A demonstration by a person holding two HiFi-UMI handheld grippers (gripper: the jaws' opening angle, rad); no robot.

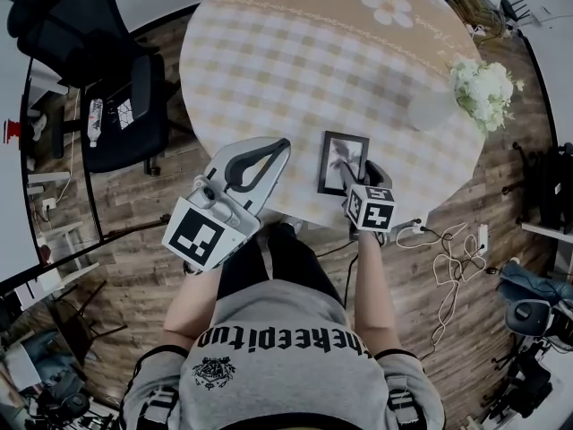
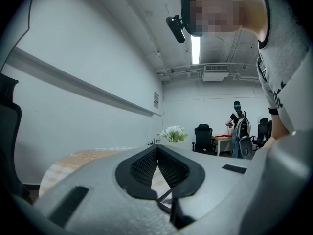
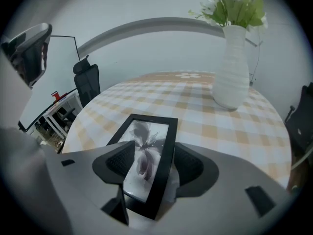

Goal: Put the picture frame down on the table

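A black picture frame holding a dark flower print sits at the near edge of the round table, which has a yellow checked cloth. My right gripper is shut on the frame's near end. In the right gripper view the frame runs slightly tilted between the two pads, its far end over the cloth. Whether its back touches the table I cannot tell. My left gripper hovers left of the frame, shut and empty, its jaws meeting at the tip.
A white vase of white flowers stands at the table's right side, beyond the frame. A black office chair is on the left. Cables and a power strip lie on the wooden floor. A person stands far back.
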